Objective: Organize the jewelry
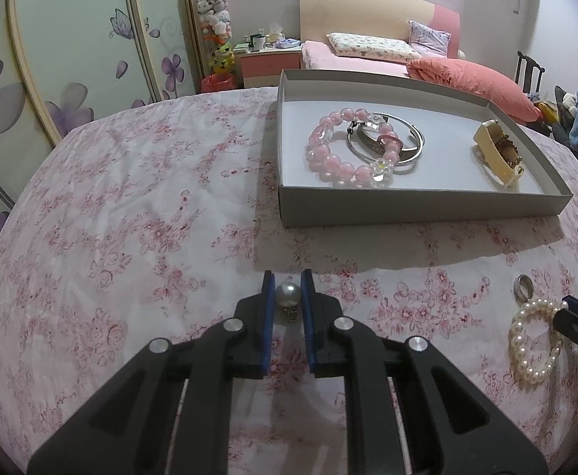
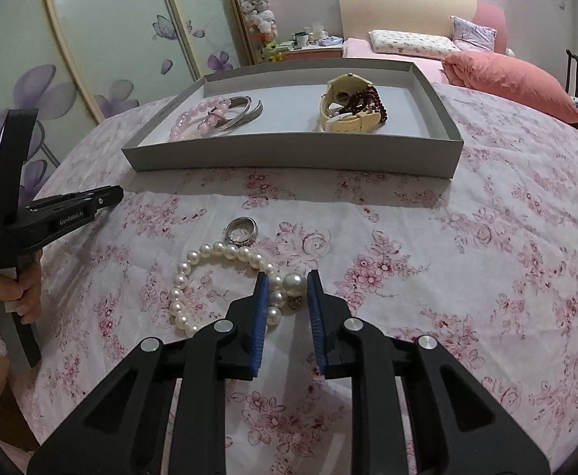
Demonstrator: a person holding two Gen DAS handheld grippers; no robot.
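- The left gripper [image 1: 287, 279] is closed on a single large pearl [image 1: 287, 292]. Its blue pads touch the pearl on both sides, and a small metal loop hangs from the pearl's near side.
- It holds this pearl above the flowered cloth [image 1: 130, 217], near the front and to the left of the grey tray [image 1: 407, 206].
- In the right wrist view a hand [image 2: 23, 293] grips the handle of the left gripper at the far left edge. The pearl cannot be seen from there.
- The right gripper [image 2: 289, 277] points down at a pearl bracelet [image 2: 209, 251] that lies on the cloth.
- Its jaws are narrowed around the bracelet's right end. The biggest bead and a smaller bead beside it sit between the blue pads, with a small metal charm just in front of them.
- The left pad lies against the small beads and the right pad is just beside the big one. I cannot tell whether they are pressing on the beads.
- A silver ring [image 2: 242, 230] lies flat on the cloth just beyond the bracelet, between it and the tray.
- The tray stands at the far side of the cloth.
- In its left half a pink bead bracelet [image 1: 344, 146] lies overlapping silver bangles [image 1: 407, 146].
- In its right half a cream watch [image 2: 348, 114] stands on its edge, with dark red beads [image 2: 368, 97] tucked inside the strap.
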